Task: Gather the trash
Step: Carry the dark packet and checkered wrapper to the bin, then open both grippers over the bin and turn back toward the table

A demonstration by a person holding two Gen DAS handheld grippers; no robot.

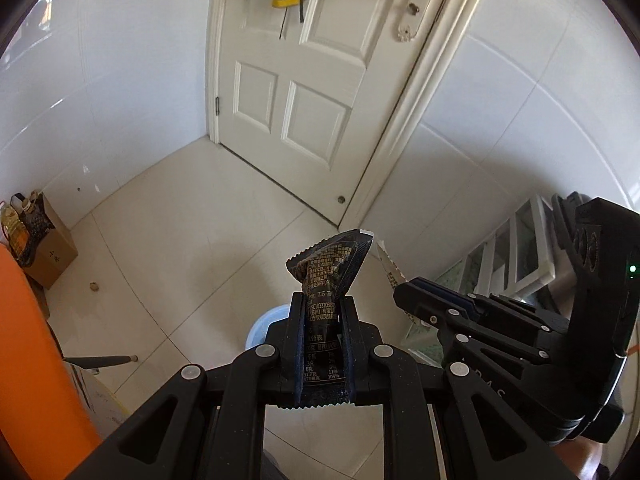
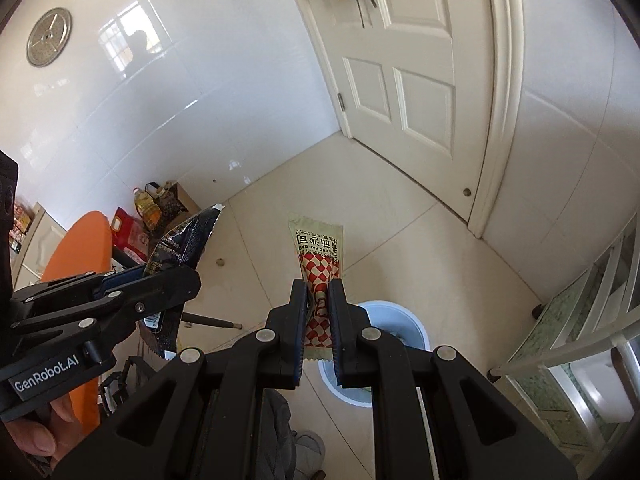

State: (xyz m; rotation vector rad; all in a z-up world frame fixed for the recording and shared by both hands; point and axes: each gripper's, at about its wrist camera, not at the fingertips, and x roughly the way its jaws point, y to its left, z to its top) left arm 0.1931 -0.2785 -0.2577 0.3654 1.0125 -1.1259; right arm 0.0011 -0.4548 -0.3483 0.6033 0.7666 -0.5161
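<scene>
The left gripper [image 1: 322, 308] is clamped on a crinkled black foil wrapper [image 1: 330, 268] with a serrated edge, at lower centre of its view. The right gripper [image 2: 319, 296] pinches a glossy cream sachet with red-and-white checks [image 2: 318, 256] — both held above a round pale-blue plastic bin [image 2: 404, 320] on smooth beige floor tiles [image 2: 420, 248].

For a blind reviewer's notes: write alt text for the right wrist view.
The right gripper is shut on a red-and-white checkered sauce packet, held above a pale blue bin on a tiled floor. At left, the left gripper clamps a black wrapper. A closed white door stands behind.
</scene>
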